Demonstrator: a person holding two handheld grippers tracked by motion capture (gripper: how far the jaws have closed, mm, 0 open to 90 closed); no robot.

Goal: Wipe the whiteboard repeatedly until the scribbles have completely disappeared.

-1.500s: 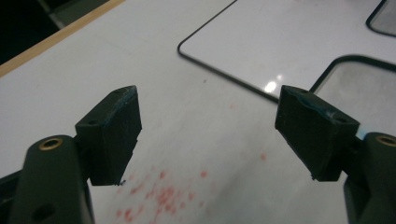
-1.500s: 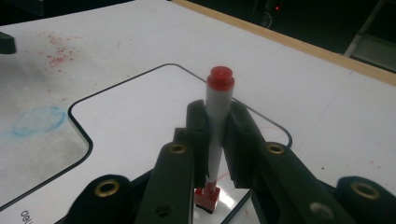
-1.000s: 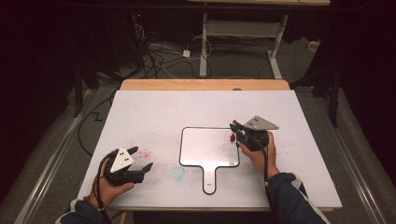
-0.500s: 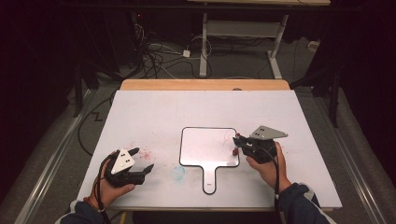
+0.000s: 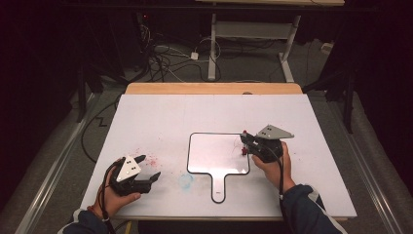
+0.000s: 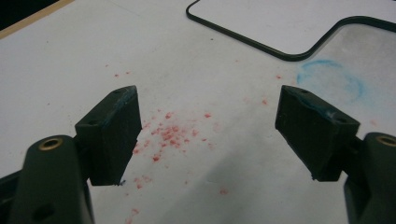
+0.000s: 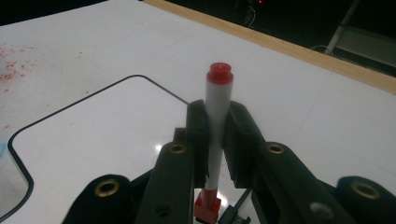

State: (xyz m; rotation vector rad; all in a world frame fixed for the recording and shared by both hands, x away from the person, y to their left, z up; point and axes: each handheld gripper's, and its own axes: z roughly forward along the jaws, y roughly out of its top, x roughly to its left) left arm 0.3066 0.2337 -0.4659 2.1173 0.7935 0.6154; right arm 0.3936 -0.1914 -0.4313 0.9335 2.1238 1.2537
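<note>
A small white paddle-shaped board [image 5: 218,153] with a black rim lies mid-table, its handle toward me. My right gripper [image 5: 247,142] hovers at the board's right edge, shut on a white marker with red ends [image 7: 216,116]; the marker [image 5: 243,141] stands roughly upright between the jaws in the right gripper view. The same board [image 7: 93,140] lies below and to the left of those jaws. My left gripper [image 5: 146,170] rests at the table's front left, open, with nothing between its fingers [image 6: 114,130]. The board's corner and handle [image 6: 280,51] lie ahead of it.
Red marker specks [image 6: 173,135] dot the white table [image 5: 170,117] under the left gripper, with a faint blue ring [image 6: 331,81] next to the board's handle. A wooden strip [image 5: 214,88] edges the table's far side. Cables and desk legs [image 5: 214,44] lie on the floor beyond.
My right gripper has drifted slightly right and toward me with the marker, from over the board to its right edge. The left gripper has barely shifted.
</note>
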